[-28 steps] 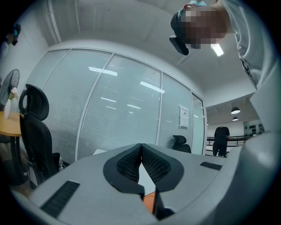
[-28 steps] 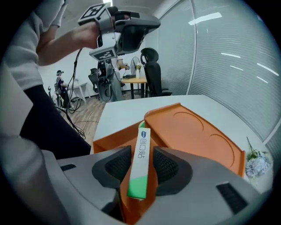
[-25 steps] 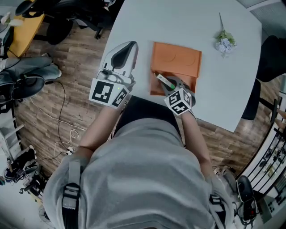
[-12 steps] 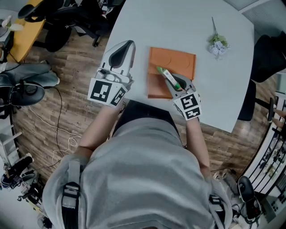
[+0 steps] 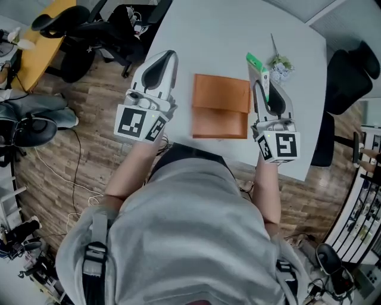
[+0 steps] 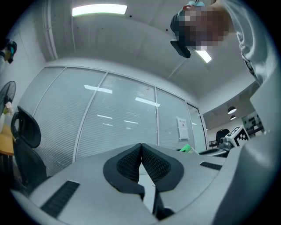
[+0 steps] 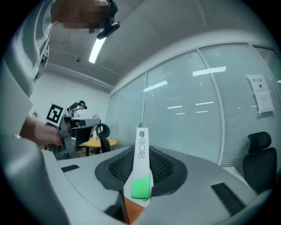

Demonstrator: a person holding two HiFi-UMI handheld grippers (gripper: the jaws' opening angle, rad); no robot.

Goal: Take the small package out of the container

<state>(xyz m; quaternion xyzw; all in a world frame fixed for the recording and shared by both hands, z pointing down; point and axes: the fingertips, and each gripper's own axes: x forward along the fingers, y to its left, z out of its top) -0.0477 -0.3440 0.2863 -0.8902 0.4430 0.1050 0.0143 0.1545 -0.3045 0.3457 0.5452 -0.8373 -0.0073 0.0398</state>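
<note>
Both forearms (image 5: 266,190) reach forward from the torso, well apart. The left tool (image 5: 168,55) points ahead with its jaws pressed together and nothing between them. The right tool (image 5: 264,82) is clamped on the small package (image 7: 141,163), which sticks out past its tips.

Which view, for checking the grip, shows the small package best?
Right gripper view: the small package fills the middle, clamped in the right claw. Head view shows it small; left gripper view, only a green corner.

Even brightness from ceiling strip lights (image 6: 99,9); fisheye edges bend and darken.
</note>
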